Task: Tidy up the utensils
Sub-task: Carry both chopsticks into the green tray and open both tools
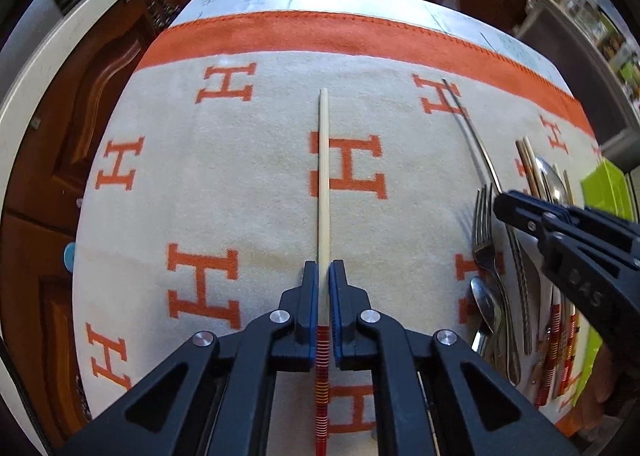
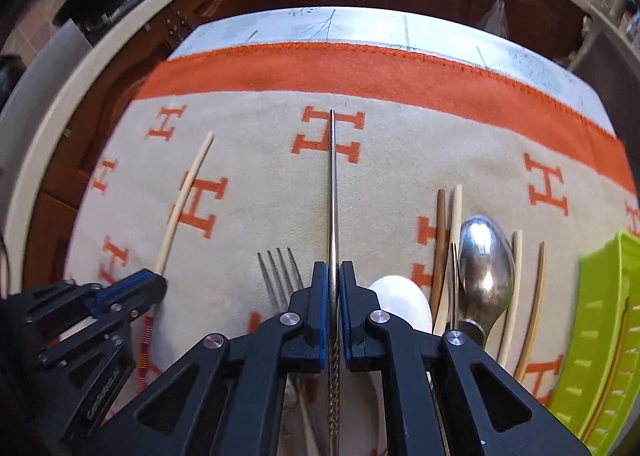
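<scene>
My left gripper (image 1: 324, 268) is shut on a pale wooden chopstick (image 1: 323, 175) with a red striped handle, which points straight away over the cloth. From the right wrist the same gripper (image 2: 160, 284) and chopstick (image 2: 184, 199) show at the left. My right gripper (image 2: 335, 268) is shut on a thin metal chopstick (image 2: 333, 183) with a ridged handle. The left wrist view has that gripper (image 1: 500, 205) at the right, over the utensil pile, with the metal chopstick (image 1: 472, 135) running away from it.
A beige cloth (image 1: 240, 195) with orange H marks and an orange border covers the table. On its right side lie a fork (image 2: 280, 268), a white spoon (image 2: 400, 296), a metal spoon (image 2: 486, 256) and several chopsticks (image 2: 440, 240). A lime-green tray (image 2: 608, 316) stands at the far right.
</scene>
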